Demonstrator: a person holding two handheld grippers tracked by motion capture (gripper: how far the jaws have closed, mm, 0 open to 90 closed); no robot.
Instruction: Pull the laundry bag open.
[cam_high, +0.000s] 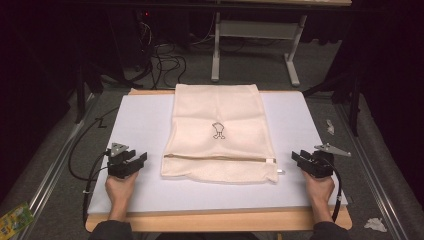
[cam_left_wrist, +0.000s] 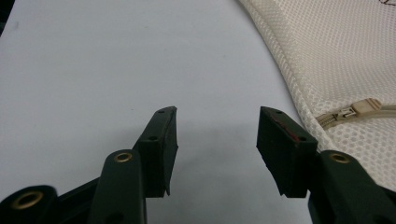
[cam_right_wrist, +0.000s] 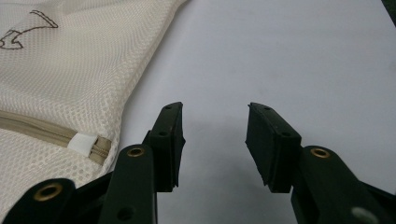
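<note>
Item: mesh laundry bag (cam_high: 218, 132), cream, with a small line-drawn figure (cam_high: 218, 131) printed at its middle. It lies flat and unfolded in the centre of the desk, on the pale sheet (cam_high: 140, 120) that covers the desk top; its far edge reaches the back of the sheet, its near edge stops short of the front.

Zipper (cam_high: 220, 158): runs across the bag near its near edge, drawn shut along the length on view, with the pull (cam_high: 278, 172) at the right end. From the left tongs' camera the zipper's end stop (cam_left_wrist: 348, 113) sits just right of the right jaw; from the right tongs' camera a white tab (cam_right_wrist: 82, 143) on the zipper sits just left of the left jaw.

Left tongs (cam_high: 131, 163): in the person's left hand (cam_high: 121, 187), resting on the sheet left of the bag, near but apart from it. Jaws apart, nothing between them.

Right tongs (cam_high: 302, 161): in the right hand (cam_high: 320, 187), right of the bag, near its zipper end, not touching. Jaws apart, nothing between them.

Progress, as judged: none of the handling has begun. The bag is untouched, with no fold or lift; both tongs stand ready at the zipper line. All the work on the bag is left to do.
</note>
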